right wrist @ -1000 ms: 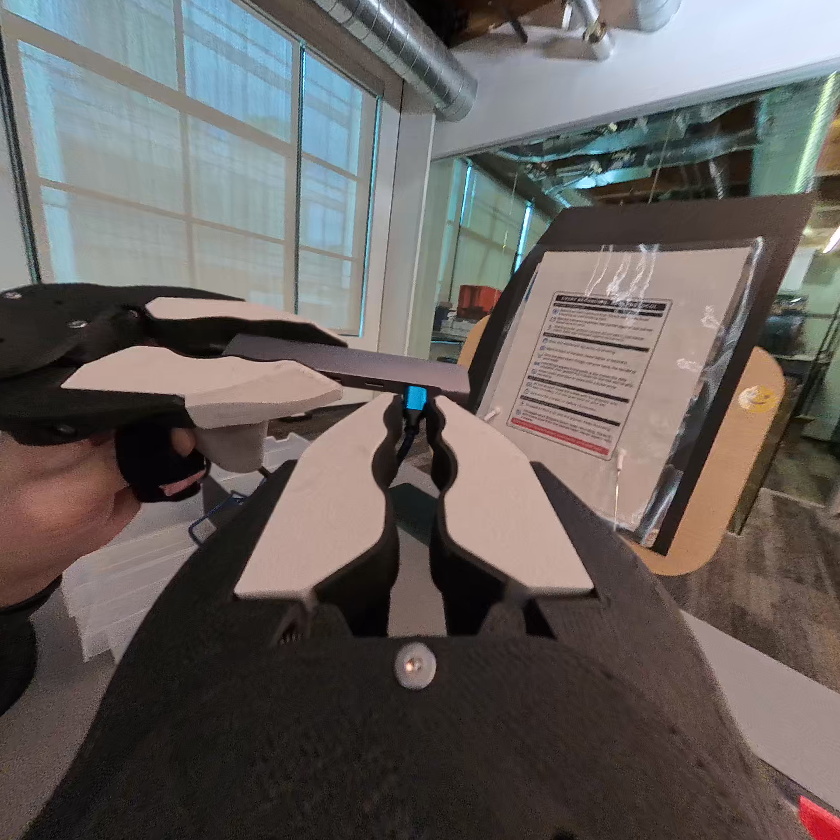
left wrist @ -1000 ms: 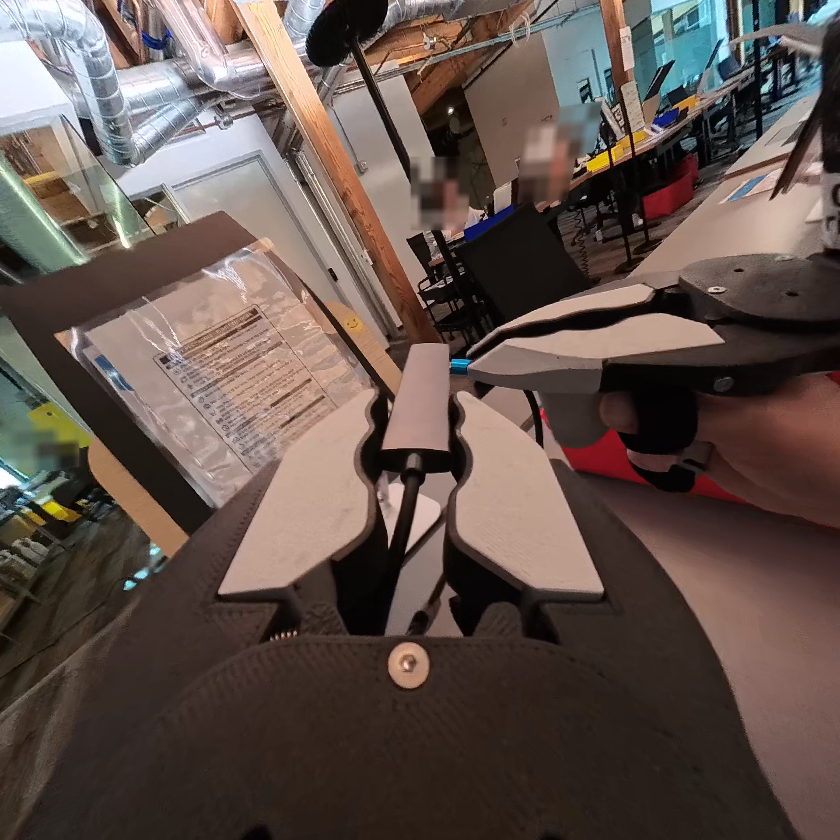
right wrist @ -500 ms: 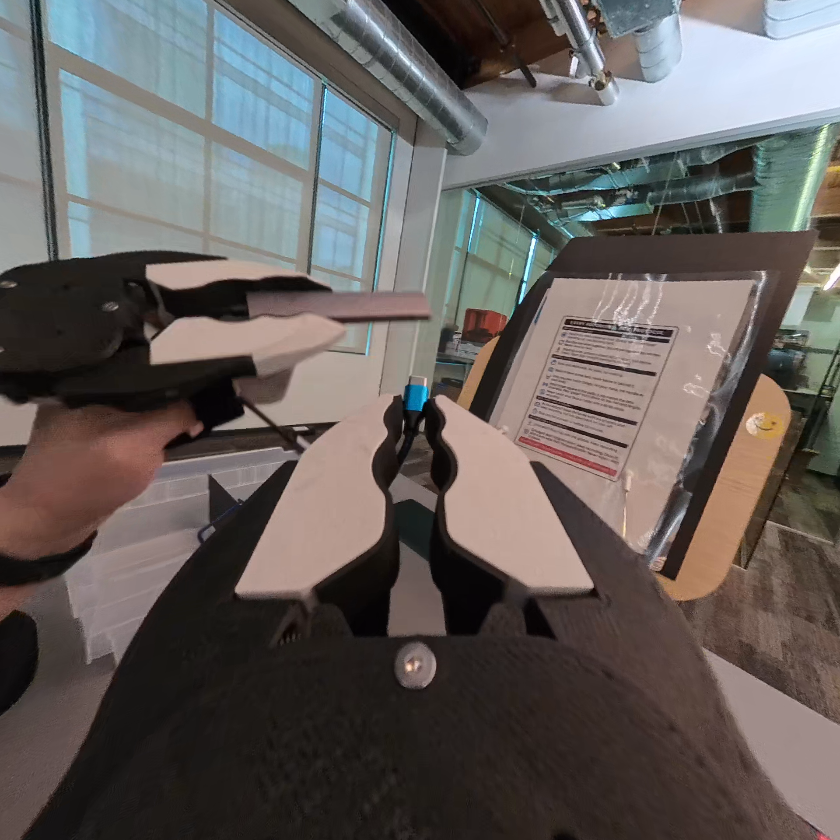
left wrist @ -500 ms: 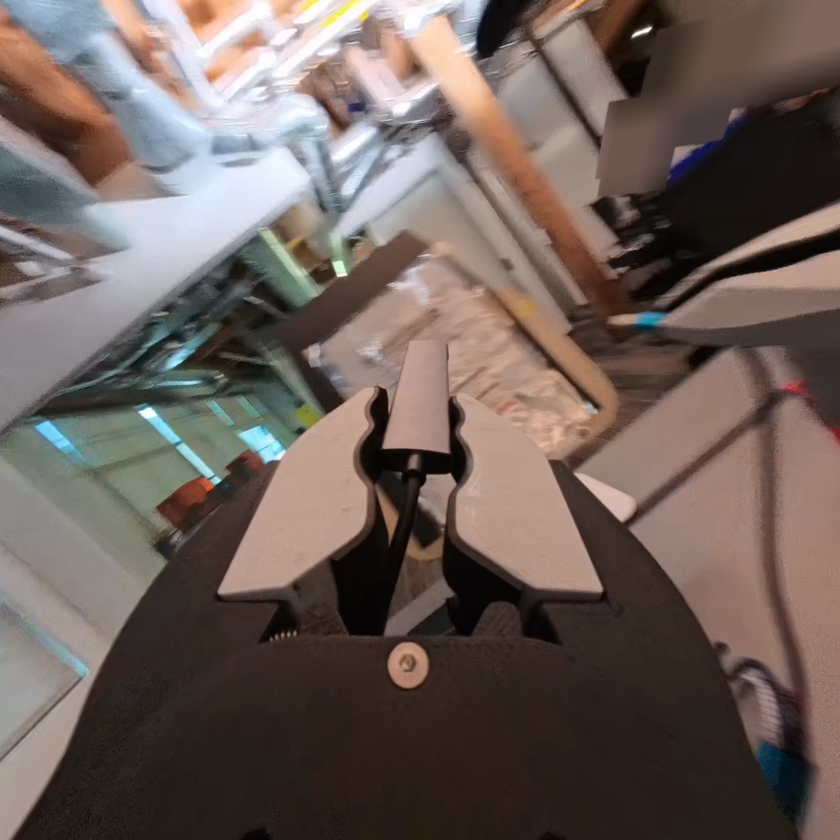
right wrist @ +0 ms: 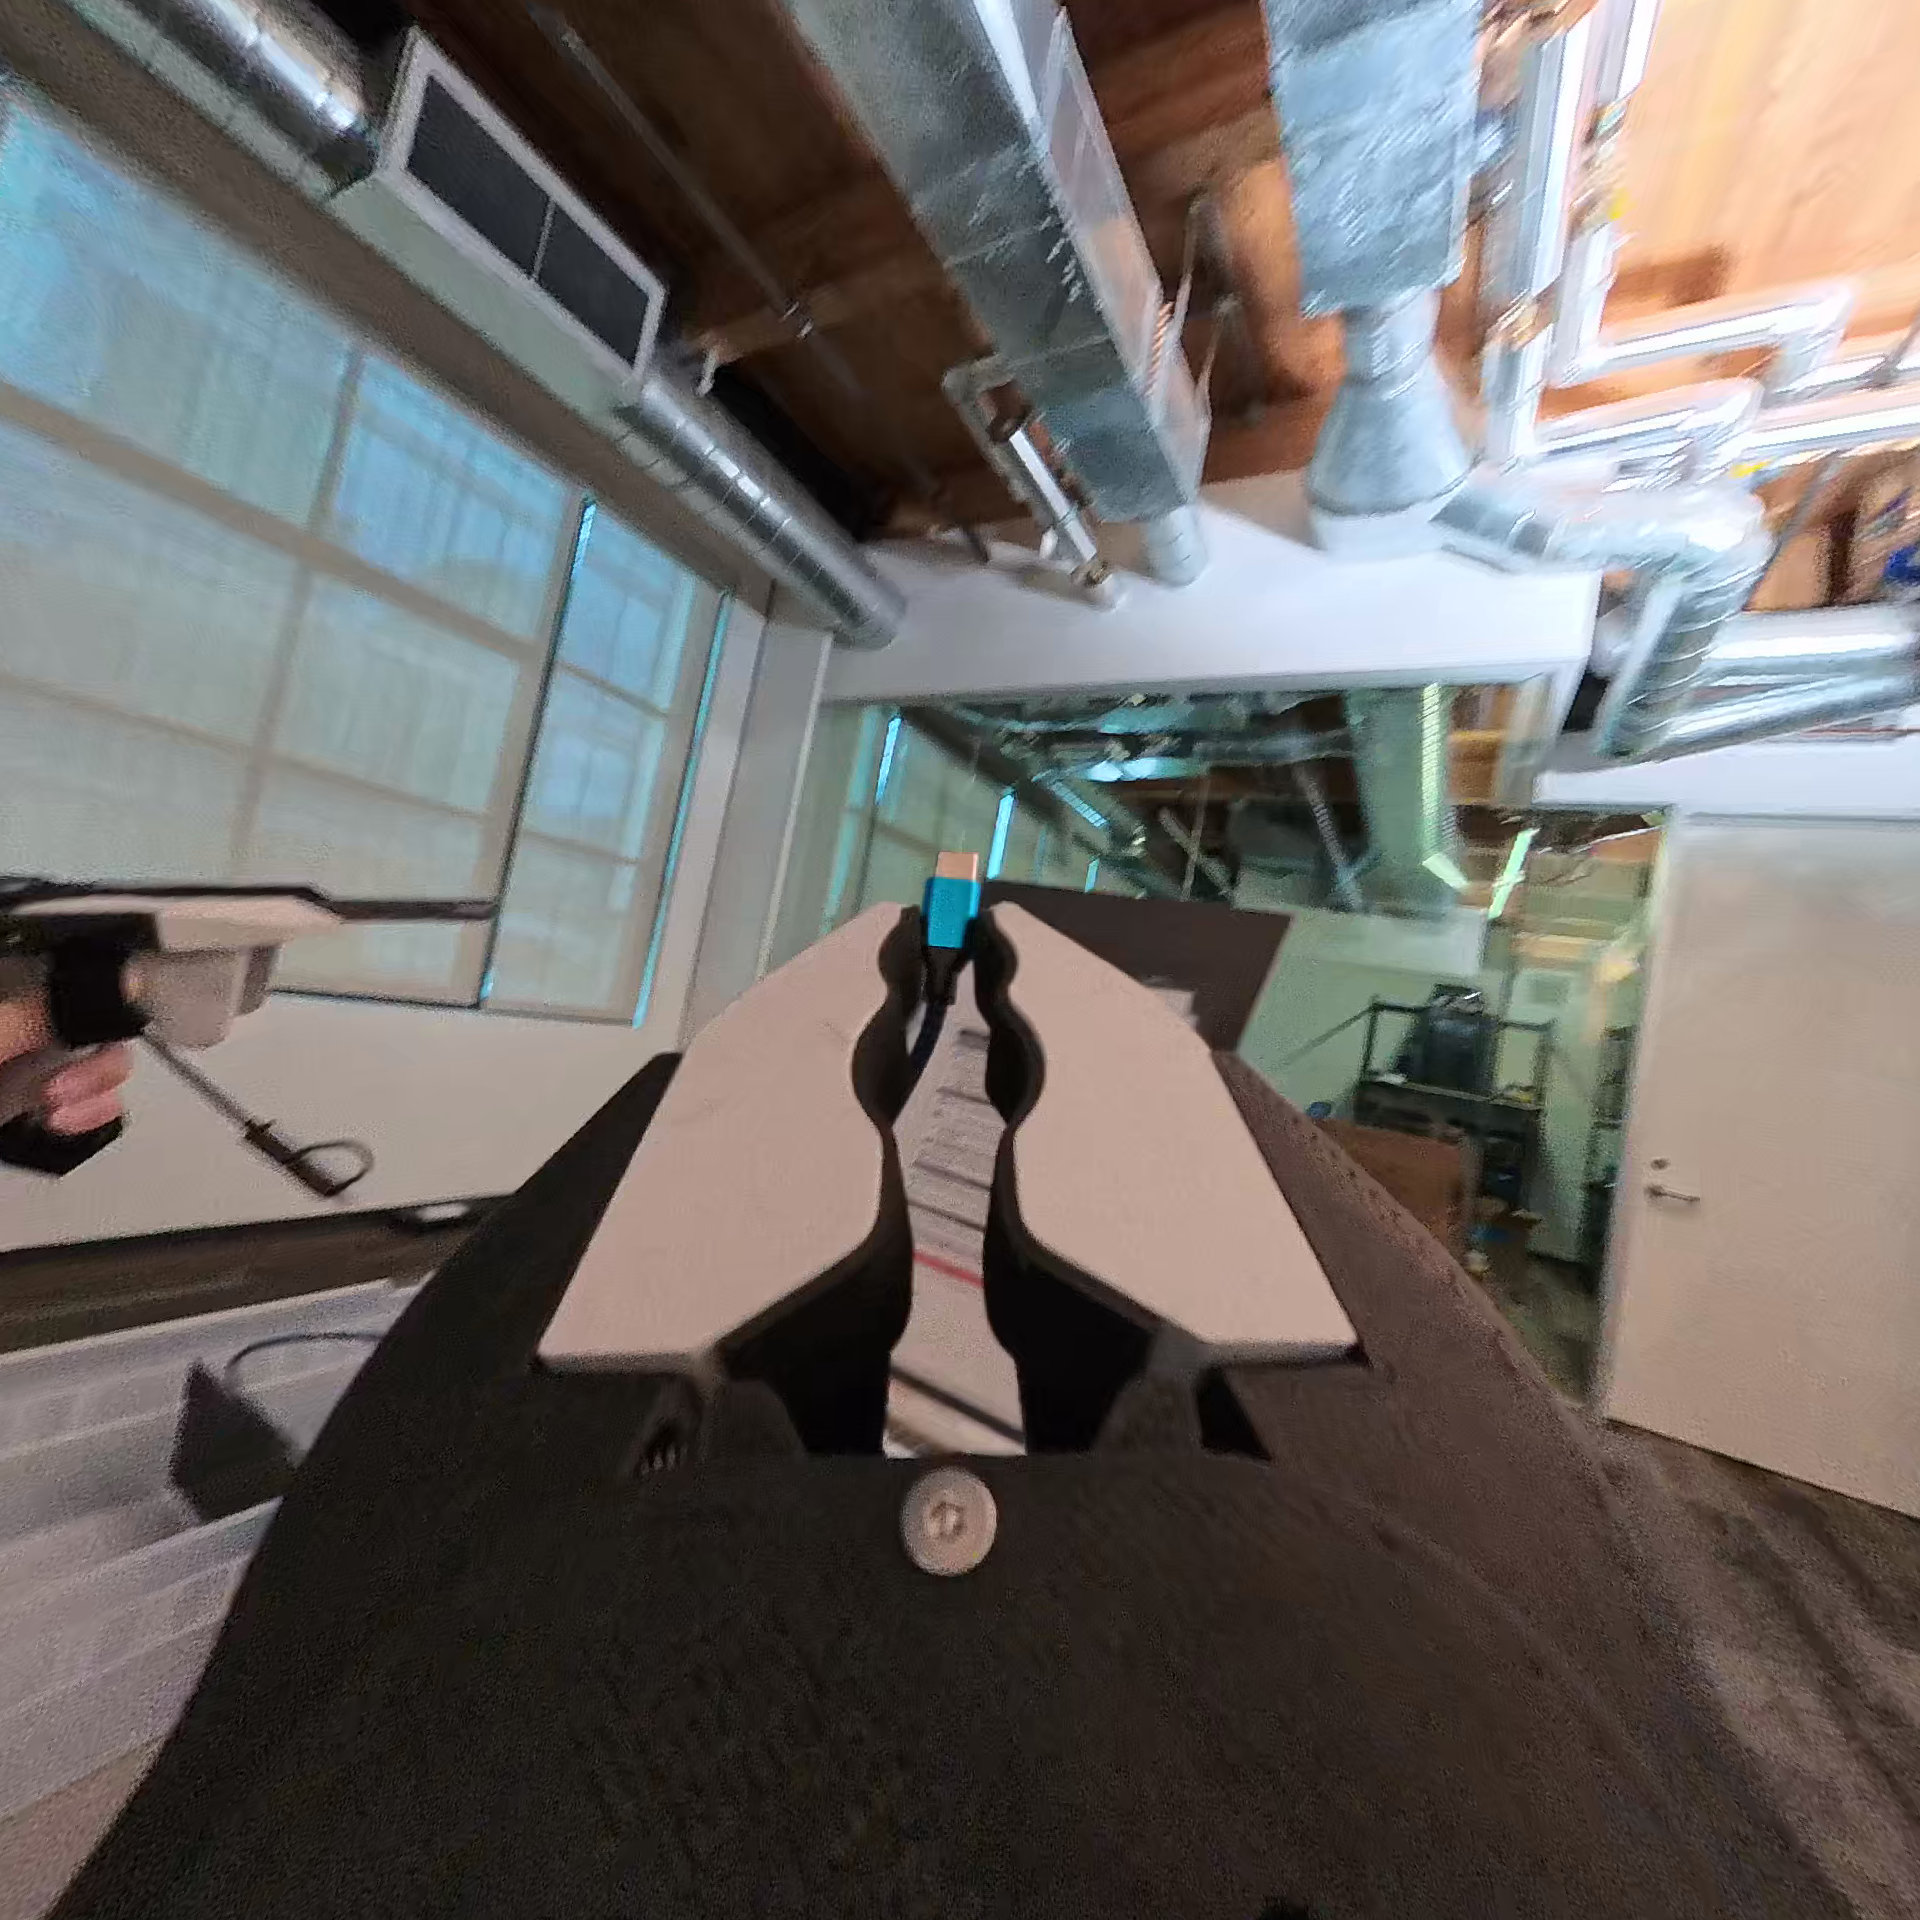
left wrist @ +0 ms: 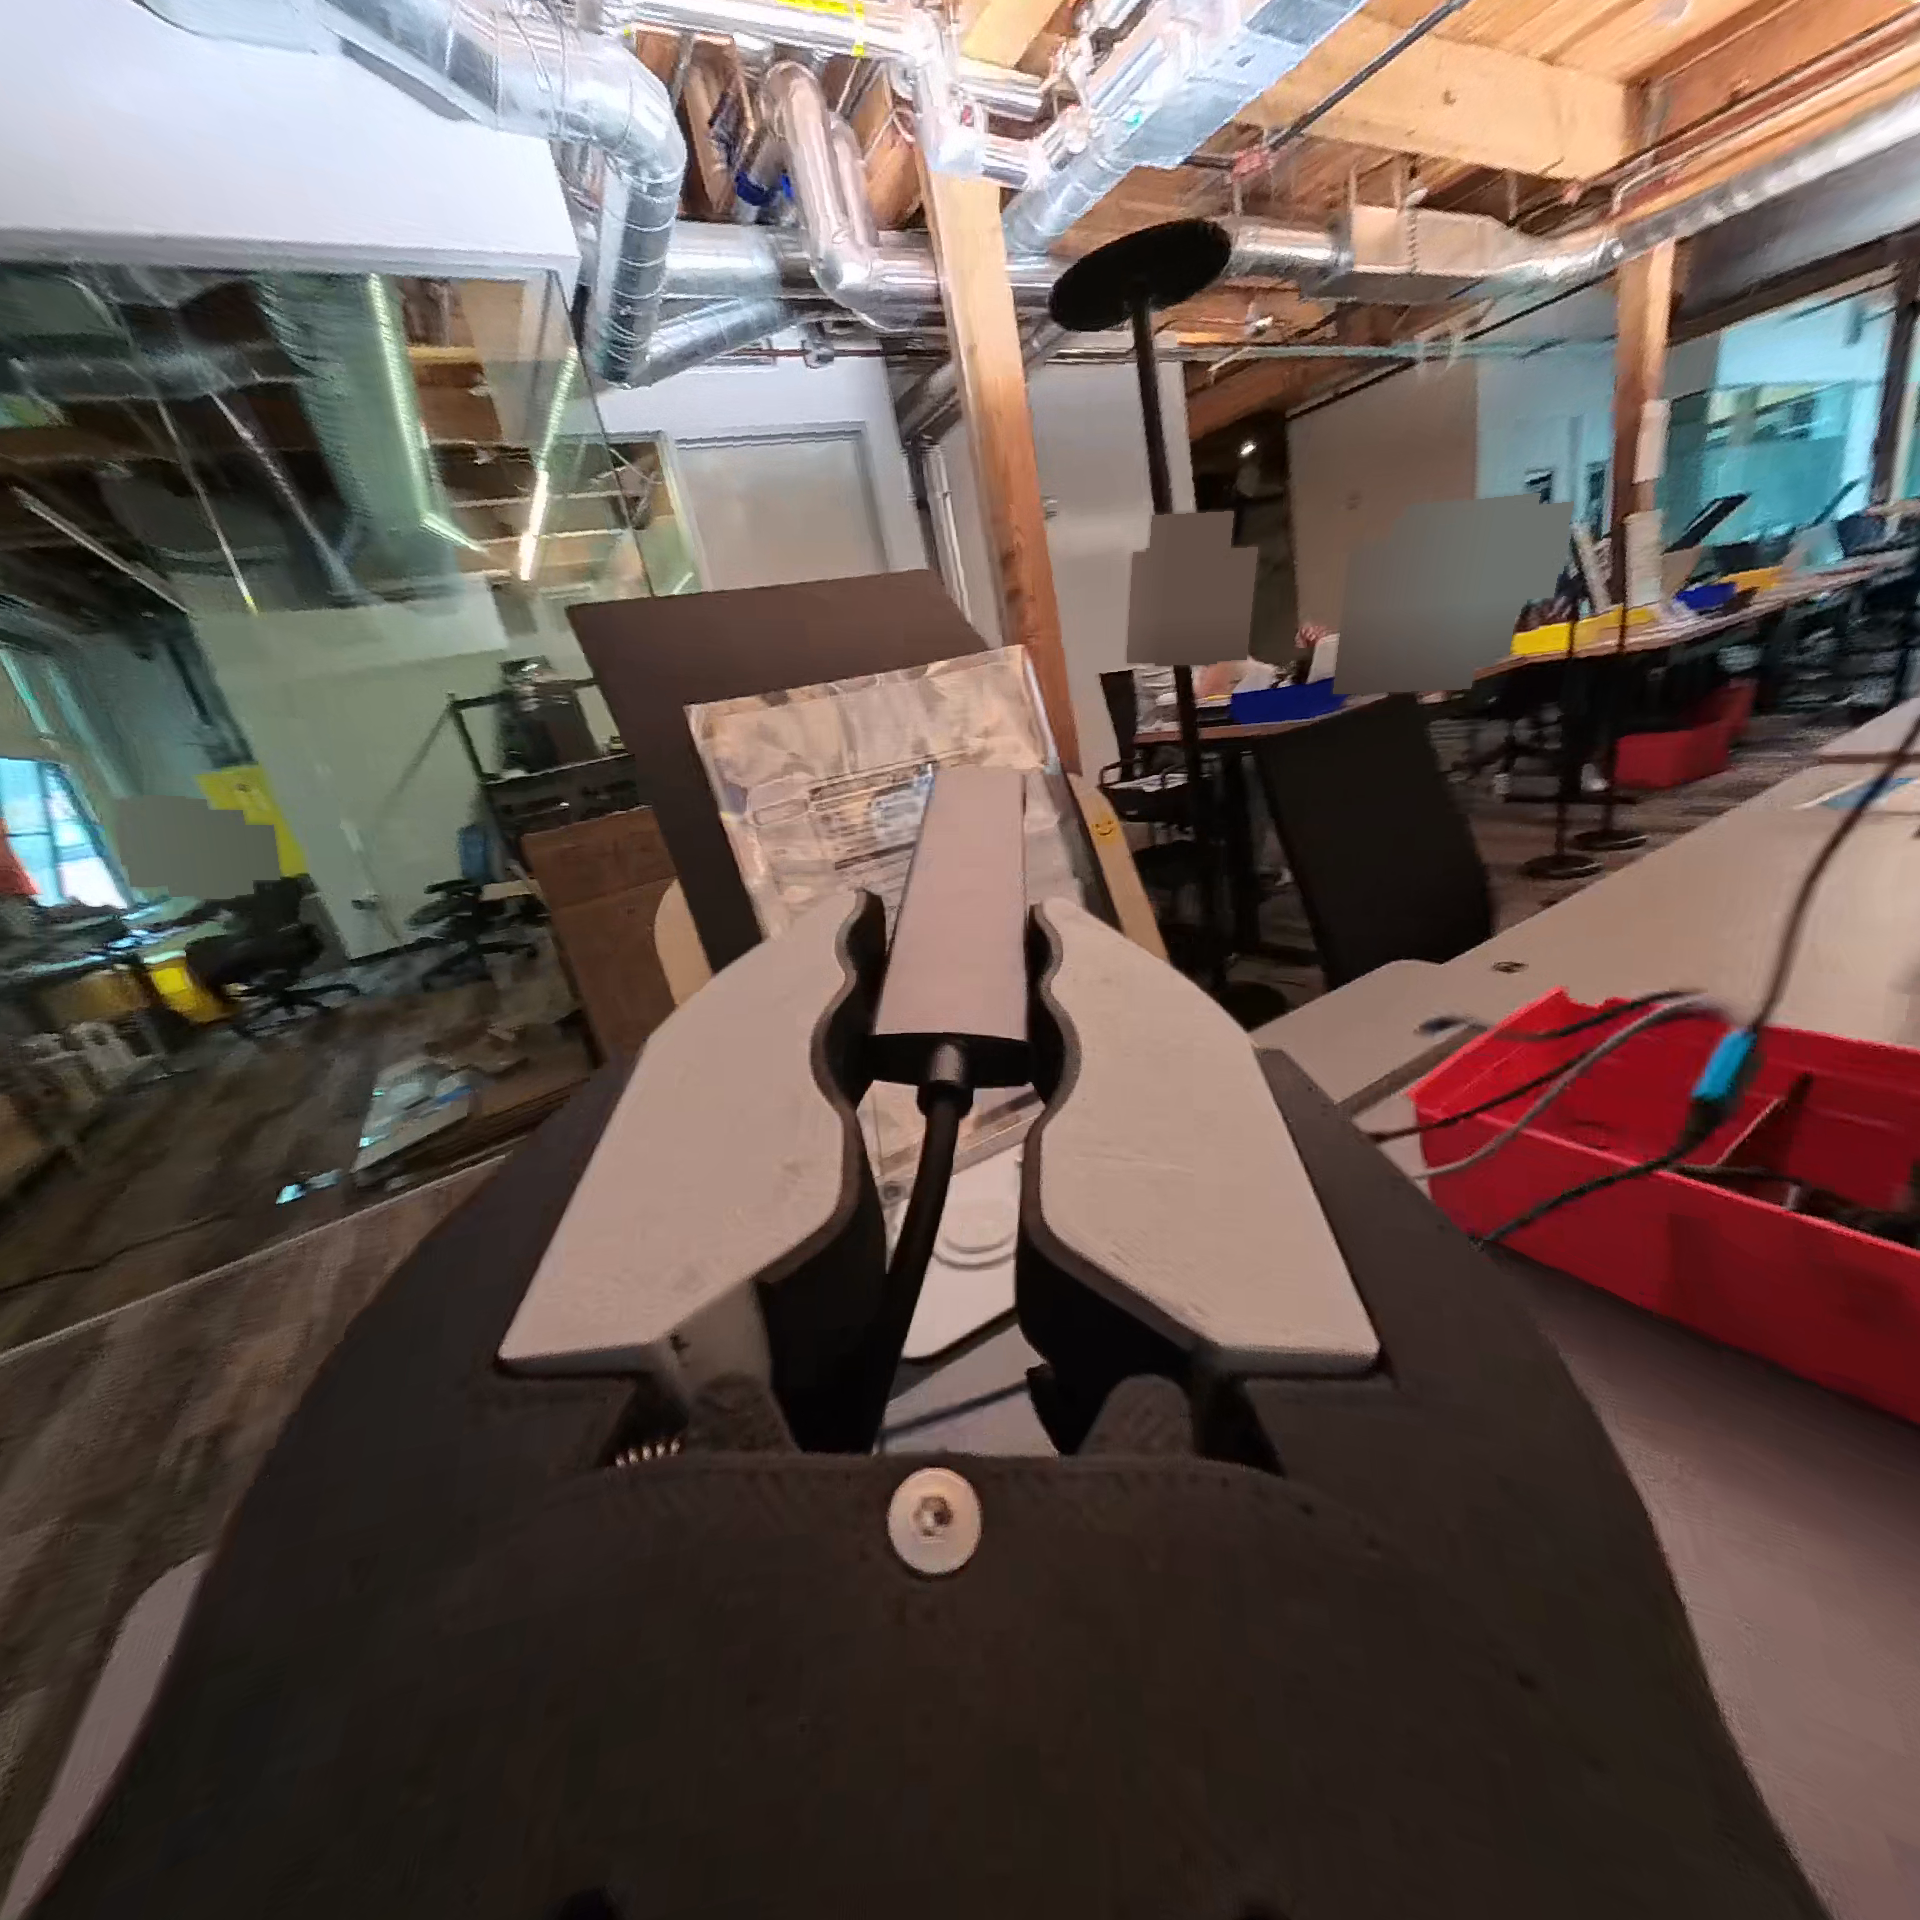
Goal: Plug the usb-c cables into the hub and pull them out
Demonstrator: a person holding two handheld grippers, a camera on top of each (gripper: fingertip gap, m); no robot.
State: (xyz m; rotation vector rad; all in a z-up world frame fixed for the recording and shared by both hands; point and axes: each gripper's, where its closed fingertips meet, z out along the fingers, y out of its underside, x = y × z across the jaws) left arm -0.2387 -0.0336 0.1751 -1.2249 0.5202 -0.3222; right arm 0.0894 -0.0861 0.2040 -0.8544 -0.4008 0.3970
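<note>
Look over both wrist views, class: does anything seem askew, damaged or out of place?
Nothing looks damaged. The left claw grips the grey hub straight; the right claw holds the blue usb-c plug, unplugged. Only loose cables trail untidily over the red bin.

grey table, red divided bin resting on it, dark cables draped inside

You pulled the blue usb-c plug clear of the hub. You swung the left gripper far left, well apart from the right gripper, which tilted upward.
</note>
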